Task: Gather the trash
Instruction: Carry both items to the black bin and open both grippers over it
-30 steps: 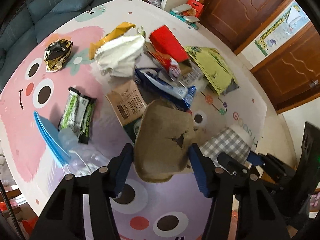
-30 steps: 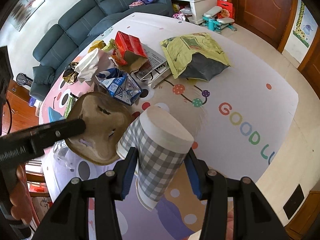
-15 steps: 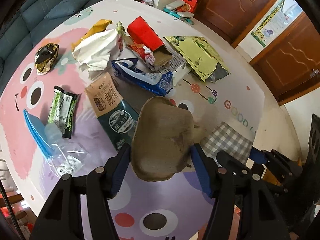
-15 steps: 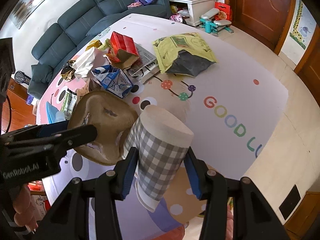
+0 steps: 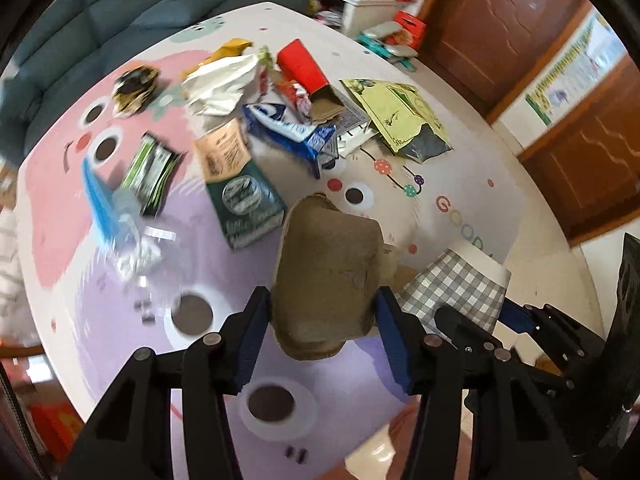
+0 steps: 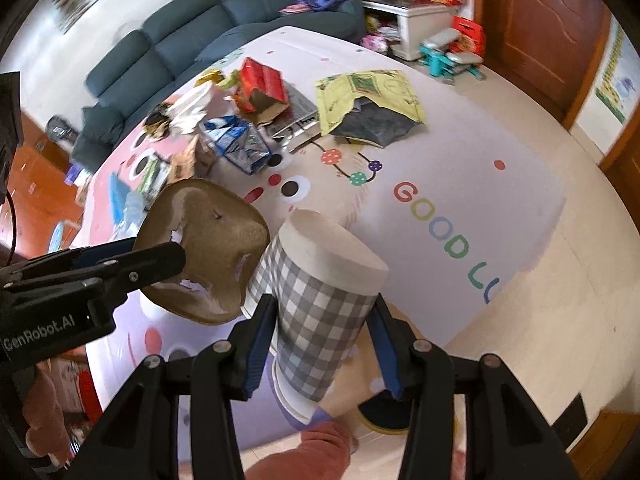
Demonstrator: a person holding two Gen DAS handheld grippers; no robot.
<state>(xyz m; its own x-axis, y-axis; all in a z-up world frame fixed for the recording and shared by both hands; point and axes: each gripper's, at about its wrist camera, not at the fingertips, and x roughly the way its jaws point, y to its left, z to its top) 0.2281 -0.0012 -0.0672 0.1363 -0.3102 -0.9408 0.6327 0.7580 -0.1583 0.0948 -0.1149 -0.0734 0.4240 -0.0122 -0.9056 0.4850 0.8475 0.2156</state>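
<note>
A crumpled brown paper bowl [image 5: 328, 264] hangs above the play mat between the blue pads of my left gripper [image 5: 323, 300]. Its jaws are closing and the pads press on the bowl's sides. In the right wrist view the same bowl [image 6: 208, 240] shows at the left, with a left fingertip [image 6: 160, 258] across it. My right gripper [image 6: 323, 308] is shut on a grey-and-white checked paper cup [image 6: 320, 280], held tilted with its rim pointing away. From the left wrist view the cup [image 5: 456, 284] is close to the right of the bowl.
A trash pile lies farther out on the mat: a red carton [image 5: 302, 66], a yellow-green bag [image 5: 396, 116], a blue-and-white wrapper [image 5: 292, 132], a green packet [image 5: 244, 200], a white crumpled bag [image 5: 224, 80] and a clear bottle [image 5: 128, 232]. A blue sofa [image 6: 180, 40] and wooden doors [image 5: 500, 20] border the mat.
Both grippers have drawn back from the trash pile with the bowl and the cup still in them. The pile now sits farther off, and the bowl looks squeezed narrower.
</note>
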